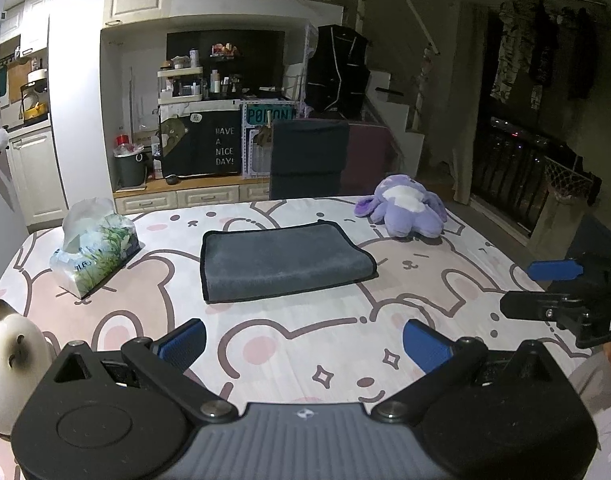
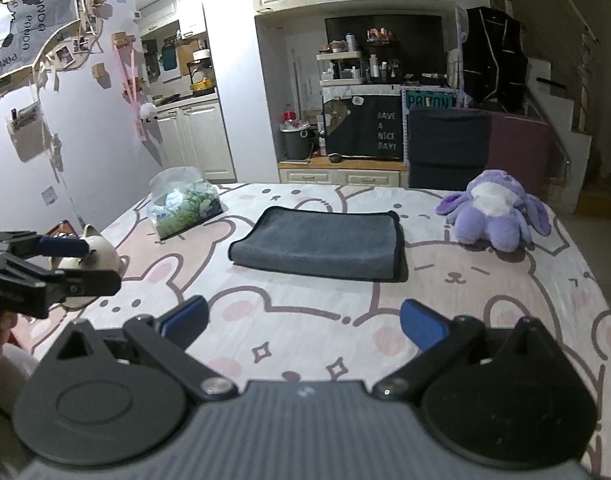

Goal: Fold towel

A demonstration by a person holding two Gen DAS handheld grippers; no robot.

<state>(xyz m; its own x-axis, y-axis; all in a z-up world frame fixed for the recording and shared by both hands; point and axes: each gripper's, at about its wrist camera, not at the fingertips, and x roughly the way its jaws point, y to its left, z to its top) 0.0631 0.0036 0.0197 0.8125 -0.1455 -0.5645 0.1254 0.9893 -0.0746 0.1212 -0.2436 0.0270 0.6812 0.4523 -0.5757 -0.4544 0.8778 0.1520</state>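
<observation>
A dark grey towel [image 1: 283, 260] with black edging lies folded into a flat rectangle in the middle of the cartoon-print tablecloth; it also shows in the right wrist view [image 2: 321, 244]. My left gripper [image 1: 303, 346] is open and empty, hovering over the cloth well short of the towel. My right gripper [image 2: 303, 322] is open and empty, also back from the towel. The right gripper shows at the right edge of the left wrist view [image 1: 545, 288], and the left gripper shows at the left edge of the right wrist view [image 2: 71, 264].
A tissue pack [image 1: 95, 250] lies left of the towel. A purple plush toy [image 1: 405, 210] sits at the far right. A white cat figurine [image 1: 11, 356] stands at the near left. A dark chair back [image 1: 307, 160] stands beyond the table [image 1: 465, 280].
</observation>
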